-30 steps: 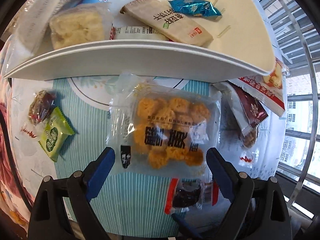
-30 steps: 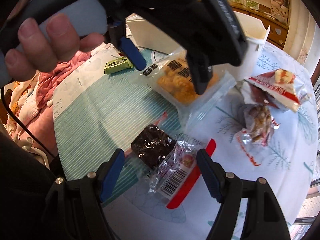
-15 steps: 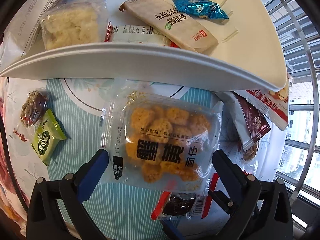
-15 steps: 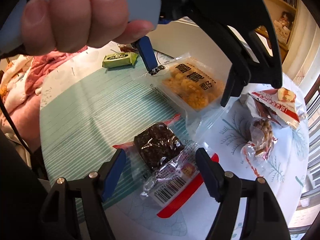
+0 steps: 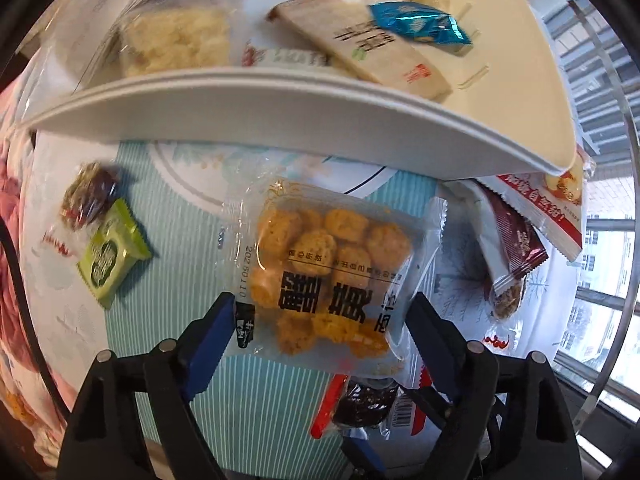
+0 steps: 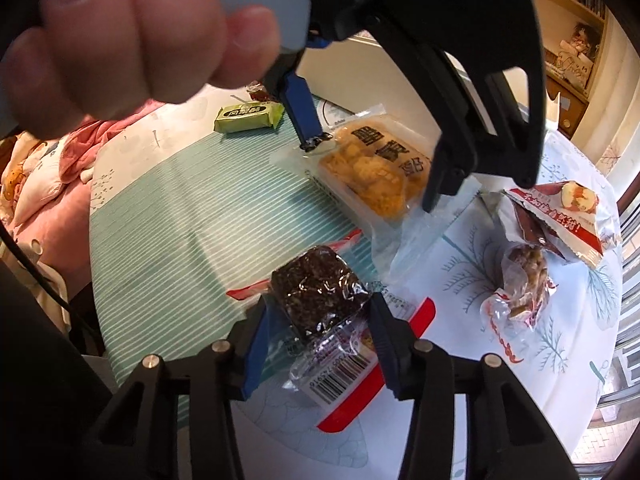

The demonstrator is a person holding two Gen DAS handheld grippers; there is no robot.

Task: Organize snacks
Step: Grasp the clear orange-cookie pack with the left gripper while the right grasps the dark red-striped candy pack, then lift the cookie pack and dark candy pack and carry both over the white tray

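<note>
The left gripper [image 5: 320, 320] points straight down over the puff pack [image 5: 332, 272], jaws closing on its two side edges; the blue pads meet the wrapper, so it is gripped. The pack lies on the striped mat [image 5: 176, 240], just before the white tray [image 5: 280, 120] rim, with bare mat to its left as far as the green packet [image 5: 112, 256]. The right gripper [image 6: 316, 320], tilted steeply down just beside the pack, is closing on the dark bar [image 6: 316, 292], pads touching its sides. A hand [image 6: 120, 36] holds the left gripper's handle above the pack.
</note>
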